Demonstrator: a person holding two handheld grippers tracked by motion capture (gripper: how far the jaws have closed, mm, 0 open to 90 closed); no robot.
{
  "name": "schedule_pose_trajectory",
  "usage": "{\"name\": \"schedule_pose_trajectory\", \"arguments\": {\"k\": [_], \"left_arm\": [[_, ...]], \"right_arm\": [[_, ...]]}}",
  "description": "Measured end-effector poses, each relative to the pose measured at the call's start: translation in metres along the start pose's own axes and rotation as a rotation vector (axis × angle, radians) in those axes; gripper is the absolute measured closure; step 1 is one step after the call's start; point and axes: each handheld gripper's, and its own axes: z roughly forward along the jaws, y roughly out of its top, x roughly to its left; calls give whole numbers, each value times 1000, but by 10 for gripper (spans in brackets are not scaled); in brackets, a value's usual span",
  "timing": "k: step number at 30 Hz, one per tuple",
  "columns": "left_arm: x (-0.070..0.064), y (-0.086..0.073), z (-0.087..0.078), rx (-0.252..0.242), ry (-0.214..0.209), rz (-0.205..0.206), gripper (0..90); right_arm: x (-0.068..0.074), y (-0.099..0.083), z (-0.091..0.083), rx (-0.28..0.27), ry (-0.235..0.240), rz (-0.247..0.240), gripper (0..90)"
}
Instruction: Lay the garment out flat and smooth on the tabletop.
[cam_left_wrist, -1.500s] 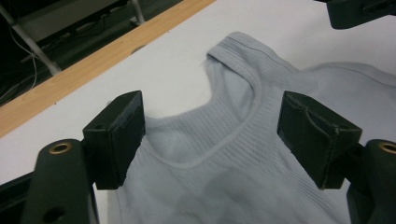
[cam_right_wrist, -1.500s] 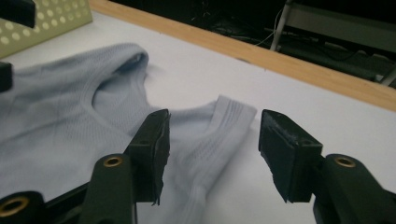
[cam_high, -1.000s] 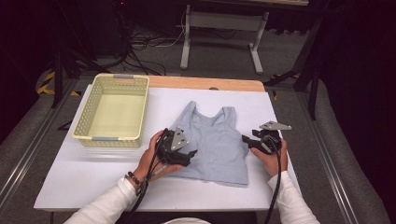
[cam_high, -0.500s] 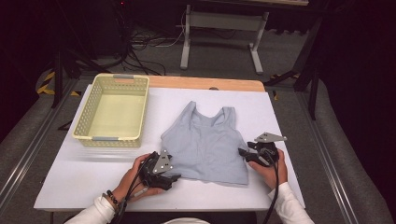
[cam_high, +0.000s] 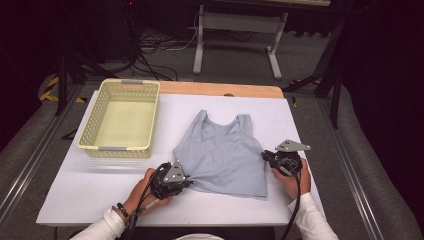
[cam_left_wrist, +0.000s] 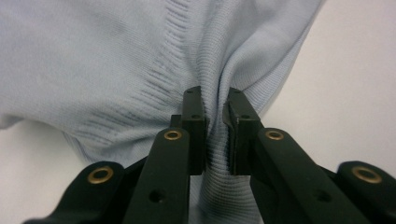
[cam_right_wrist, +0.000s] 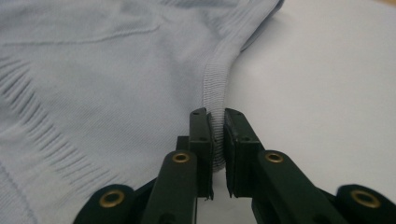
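A pale blue sleeveless top (cam_high: 223, 155) lies spread on a white sheet (cam_high: 90, 185) that covers the table, its neck end pointing away from the person. The left gripper (cam_high: 186, 179) sits at the garment's near left corner, and in the left gripper view its jaws are clamped on a bunched fold of the knit, which puckers into creases fanning out ahead of the left gripper (cam_left_wrist: 216, 119). The right gripper (cam_high: 268, 158) is at the top's right edge, partway up the side; in the right gripper view its jaws are pressed together on the ribbed hem band, which runs straight ahead from the right gripper (cam_right_wrist: 218, 135), with bare white sheet just to the right of it. The cloth between the two grippers lies mostly flat, with a few soft wrinkles.

Well beyond the left gripper and off to its left stands a pale yellow perforated basket (cam_high: 145, 117) on the same sheet. A strip of bare wood tabletop (cam_high: 225, 90) shows at the far edge past the sheet. Behind the table the room is dark, with a grey floor, loose cables (cam_high: 160, 47) and the legs of a light metal stand (cam_high: 235, 30). Grey padded rails (cam_high: 360, 165) flank the table on both sides.
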Motion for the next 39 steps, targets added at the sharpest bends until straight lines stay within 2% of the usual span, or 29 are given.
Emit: {"name": "schedule_pose_trajectory", "arguments": {"k": [3,6,8,10,12,14,17,20,22,24,26,27,28,32,34,36,37,39], "left_arm": [[-3,5,3,-12,-10,12,815],[-8,10,5,-19,-21,34,828],[-9,12,5,-16,-17,51,833],[-7,11,4,-23,-23,42,835],[-5,10,4,-22,-40,27,835],[-6,10,4,-21,-48,32,838],[-6,10,3,-12,-57,42,842],[-4,9,5,-4,-64,35,843],[-5,9,6,-1,-66,35,842],[-5,9,7,0,-68,36,842],[-4,8,7,-3,-70,30,841],[-3,8,8,-6,-75,26,841],[-2,8,8,-7,-79,20,841],[-3,7,8,-8,-77,20,840],[-4,7,8,-10,-73,23,840],[-4,7,8,-12,-73,21,839],[-4,7,8,-13,-74,20,839],[-3,6,8,-16,-82,14,839]], "right_arm": [[-5,2,-5,-20,-34,20,841],[-10,2,-4,-14,-61,48,837],[-12,1,-1,0,-59,65,814],[-13,1,0,0,-74,65,820],[-15,1,1,-3,-103,67,766],[-17,2,3,-18,-90,88,764],[-15,15,5,-66,-86,45,722],[-14,32,11,-106,-64,37,659],[-16,46,22,-127,-67,29,613],[-20,62,39,-116,-36,17,572],[-24,78,57,-105,-48,11,546],[-27,87,70,-84,-22,6,523],[-29,92,77,-61,-21,1,506],[-38,111,112,3,-47,0,455],[-41,113,125,22,-50,-5,452],[-40,111,139,55,-86,-48,447],[-40,107,147,75,-86,-38,449],[-42,101,155,81,-92,-12,456]]}}
